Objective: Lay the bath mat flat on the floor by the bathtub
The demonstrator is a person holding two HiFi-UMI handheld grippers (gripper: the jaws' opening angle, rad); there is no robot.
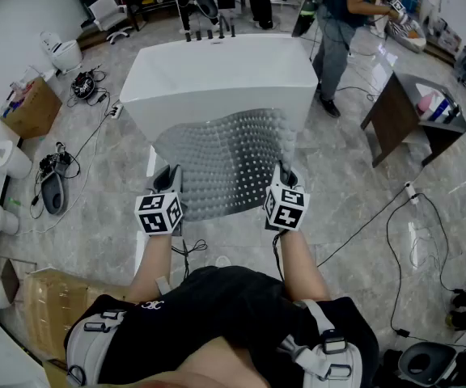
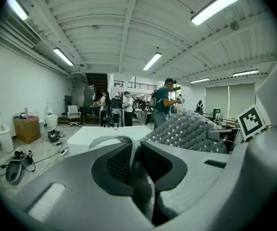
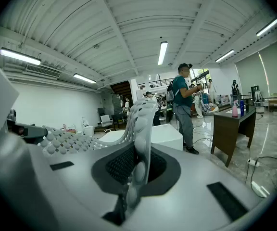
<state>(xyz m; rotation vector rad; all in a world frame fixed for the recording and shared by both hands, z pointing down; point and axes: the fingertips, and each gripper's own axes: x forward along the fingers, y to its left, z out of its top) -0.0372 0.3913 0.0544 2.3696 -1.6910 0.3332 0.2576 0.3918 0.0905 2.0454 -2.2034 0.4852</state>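
Note:
A grey perforated bath mat (image 1: 226,160) hangs spread in the air between my two grippers, in front of the white bathtub (image 1: 217,75). My left gripper (image 1: 168,181) is shut on the mat's near left corner, and the mat's edge (image 2: 131,170) runs between its pads. My right gripper (image 1: 284,178) is shut on the near right corner, where the bumpy mat (image 3: 141,143) stands upright between the pads. The far edge of the mat sags toward the tub's front wall. Both grippers are held level, about a mat's width apart.
A person (image 1: 338,31) stands at the tub's far right beside a dark wooden table (image 1: 415,120) with bottles. Cables (image 1: 395,217) trail over the tiled floor at right. At left lie a cardboard box (image 1: 31,107), a toilet (image 1: 61,52) and loose gear (image 1: 53,186).

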